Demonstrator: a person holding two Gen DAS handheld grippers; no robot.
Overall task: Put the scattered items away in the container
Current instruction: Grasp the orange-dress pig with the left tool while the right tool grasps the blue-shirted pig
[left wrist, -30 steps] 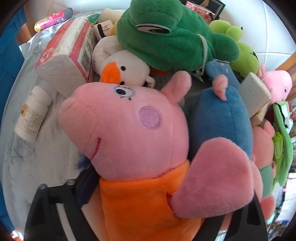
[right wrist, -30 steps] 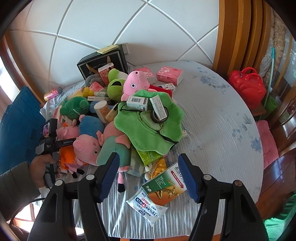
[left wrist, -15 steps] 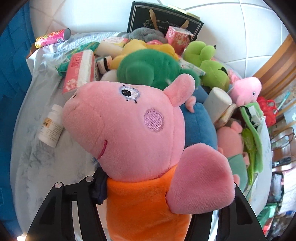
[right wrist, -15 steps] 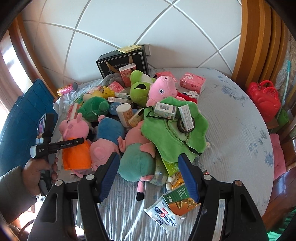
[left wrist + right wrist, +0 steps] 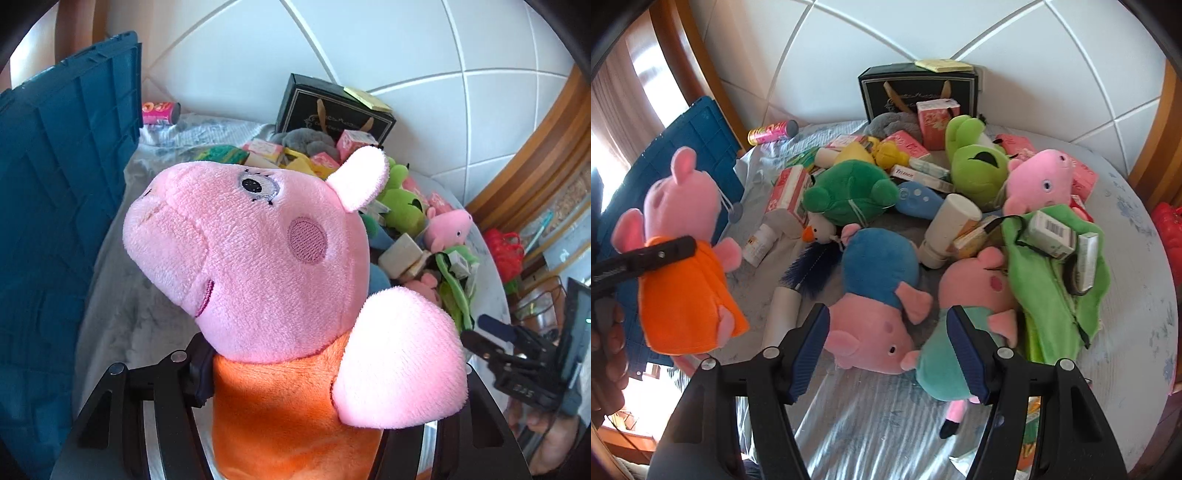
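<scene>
Left gripper [image 5: 295, 413] clamping the pink plush pig in the orange dress [image 5: 280, 280] by its body, jaws pressing into the orange fabric from both sides and holding the toy upright, clear of the round worktop covered with a pale blue patterned cloth [image 5: 1137, 280]. Seen from the right wrist view, the same pig [image 5: 683, 258] hanging out to the left, in front of the dark blue ribbed plastic crate [image 5: 62, 206] standing at the worktop's edge. Right gripper [image 5: 886, 350] hovering with jaws wide apart and gripping nothing, just above the pink plush pig in blue clothes [image 5: 879, 295] lying between and ahead of the jaws, and the pink plush pig in the teal dress [image 5: 960, 332] lying by the right jaw. Further ahead of those jaws, lying heaped: a dark green plush frog [image 5: 849, 192], a lime green plush toy [image 5: 975, 162], a black gift box [image 5: 919, 92].
</scene>
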